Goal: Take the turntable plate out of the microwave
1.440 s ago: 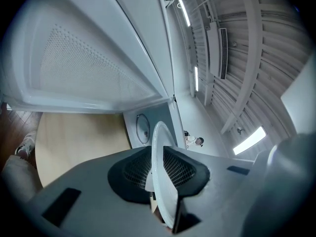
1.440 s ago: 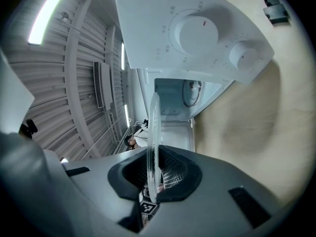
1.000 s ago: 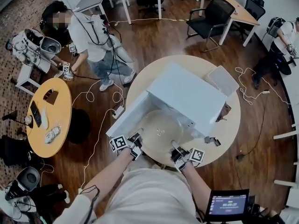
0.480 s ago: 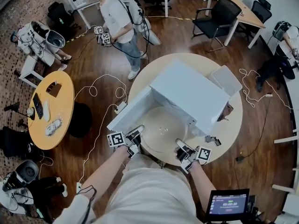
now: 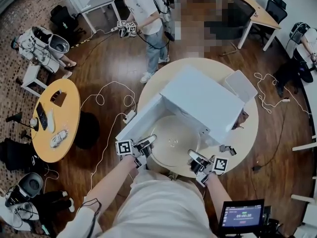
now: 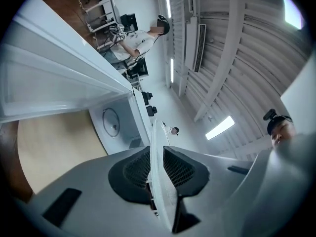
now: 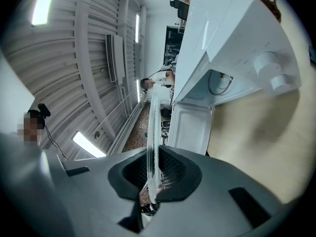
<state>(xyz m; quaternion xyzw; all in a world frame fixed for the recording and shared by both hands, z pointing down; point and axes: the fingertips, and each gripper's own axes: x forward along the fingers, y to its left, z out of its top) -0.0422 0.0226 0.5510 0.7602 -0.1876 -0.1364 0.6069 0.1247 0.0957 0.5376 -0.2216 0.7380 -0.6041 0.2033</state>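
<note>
While you hold the plate (image 5: 173, 140) just outside the microwave (image 5: 203, 100), step: lifting it out, looks nearly done.
Left gripper (image 5: 147, 143): clamped on the left rim, pointing level.
Plate: spans both grippers, beside the open door (image 5: 136, 124).
Right gripper (image 5: 193, 156): clamped on the right rim, level.
Next: probably pull both hands evenly, plate flat.

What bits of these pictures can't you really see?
Head view: the inside of the microwave, hidden under its own top.
Head view: the writing on the screen, too small.
Both gripper views: the face of the turntable plate, seen nearly edge-on.
Head view: things on the orange table, too small.
</note>
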